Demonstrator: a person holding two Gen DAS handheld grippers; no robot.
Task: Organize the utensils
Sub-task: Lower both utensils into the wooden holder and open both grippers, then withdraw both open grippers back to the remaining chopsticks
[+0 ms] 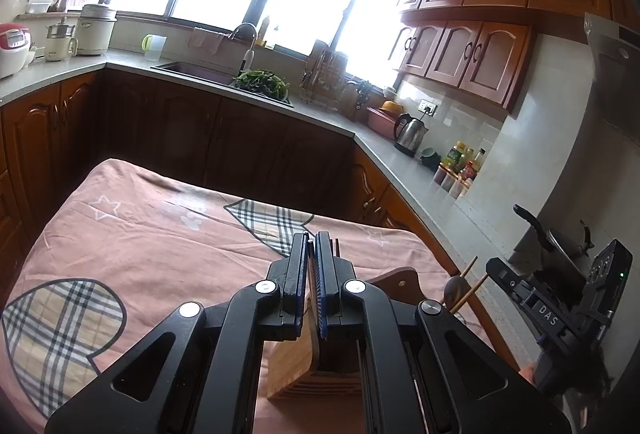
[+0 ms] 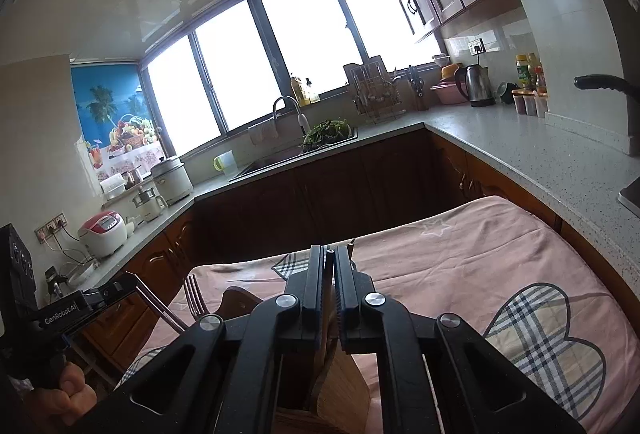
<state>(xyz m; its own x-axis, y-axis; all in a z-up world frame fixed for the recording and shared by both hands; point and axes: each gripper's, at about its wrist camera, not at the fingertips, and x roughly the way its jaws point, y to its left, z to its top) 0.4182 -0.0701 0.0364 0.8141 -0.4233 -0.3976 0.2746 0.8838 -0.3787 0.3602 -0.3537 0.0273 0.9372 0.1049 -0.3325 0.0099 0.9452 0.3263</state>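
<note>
Left wrist view: pink cloth-covered tabletop (image 1: 160, 226) fills the scene, with a wooden utensil holder (image 1: 294, 366) sitting right under both tongs. Left tongs (image 1: 311, 238) are clamped on a thin metal utensil handle (image 1: 309, 276). Right tongs (image 2: 329, 254) are nearly closed around a slim dark handle (image 2: 329, 274). A fork (image 2: 195, 298) sticks up from the holder.
</note>
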